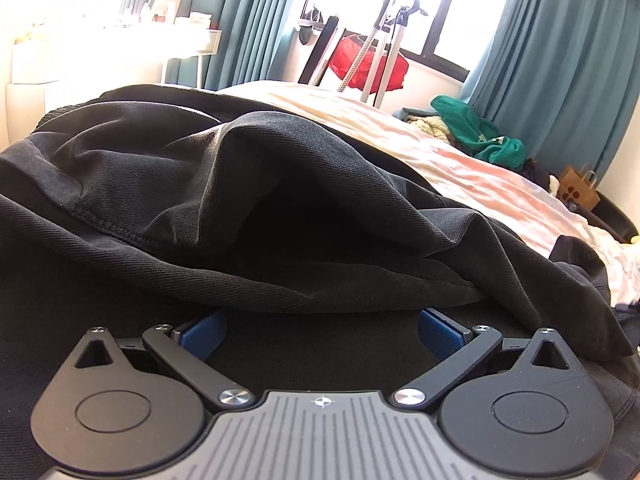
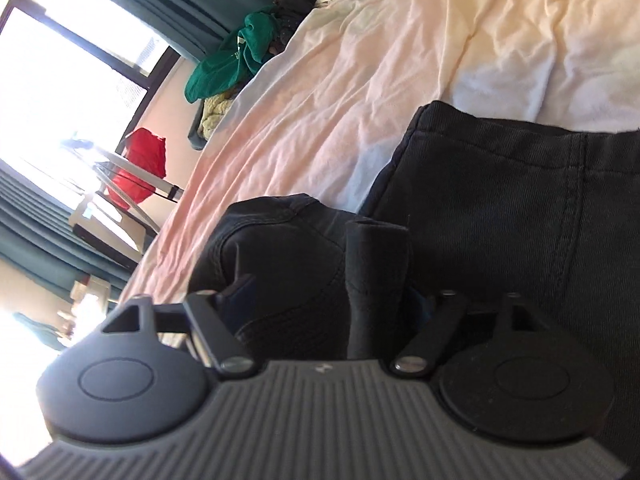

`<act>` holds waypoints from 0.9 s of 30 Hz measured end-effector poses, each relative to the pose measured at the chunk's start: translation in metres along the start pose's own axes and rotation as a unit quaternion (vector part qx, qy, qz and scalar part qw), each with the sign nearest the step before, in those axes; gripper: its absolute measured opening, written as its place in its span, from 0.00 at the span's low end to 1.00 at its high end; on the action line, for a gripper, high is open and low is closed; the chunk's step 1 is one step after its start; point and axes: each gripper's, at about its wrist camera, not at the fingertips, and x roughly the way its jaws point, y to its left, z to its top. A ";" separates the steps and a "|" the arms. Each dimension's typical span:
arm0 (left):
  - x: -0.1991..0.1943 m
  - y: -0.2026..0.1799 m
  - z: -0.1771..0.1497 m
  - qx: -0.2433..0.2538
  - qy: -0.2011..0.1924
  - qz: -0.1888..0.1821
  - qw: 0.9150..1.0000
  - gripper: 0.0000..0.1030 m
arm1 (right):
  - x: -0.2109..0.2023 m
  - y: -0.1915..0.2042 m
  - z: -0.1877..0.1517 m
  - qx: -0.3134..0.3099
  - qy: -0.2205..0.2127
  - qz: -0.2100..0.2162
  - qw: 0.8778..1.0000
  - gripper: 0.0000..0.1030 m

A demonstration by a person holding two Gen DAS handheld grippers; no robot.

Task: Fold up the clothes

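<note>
Up close, the left hand-held gripper (image 1: 320,330) has its blue pads wide apart, tips hidden under a black garment (image 1: 248,184) on the bed (image 1: 460,160). The right hand-held gripper (image 2: 332,300) is partly closed around a fold of that fabric; actual pinching is unclear.

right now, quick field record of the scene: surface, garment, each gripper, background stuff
surface: bed with pale wrinkled sheet
garment: black garment, rumpled on the bed, a raised fold in front of the left gripper
left gripper: jaws wide, fingertips under the fold's edge, not pinching
right gripper: a bunched fold of the black garment between the jaws; grip unclear
background: green garment on a pile at the bed's far side, red cloth, teal curtains
</note>
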 end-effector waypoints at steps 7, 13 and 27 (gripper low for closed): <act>-0.001 0.000 -0.003 0.019 -0.017 -0.004 1.000 1.00 | 0.030 0.067 0.040 -0.041 -0.029 -0.015 0.999 0.10; -0.003 0.012 -0.002 -0.013 -0.030 -0.018 0.999 1.00 | 0.027 0.227 0.118 -0.103 -0.074 0.027 0.992 0.10; -0.006 0.018 -0.001 -0.027 -0.024 -0.023 0.999 1.00 | 0.039 -0.006 0.131 -0.015 -0.135 -0.043 0.990 0.10</act>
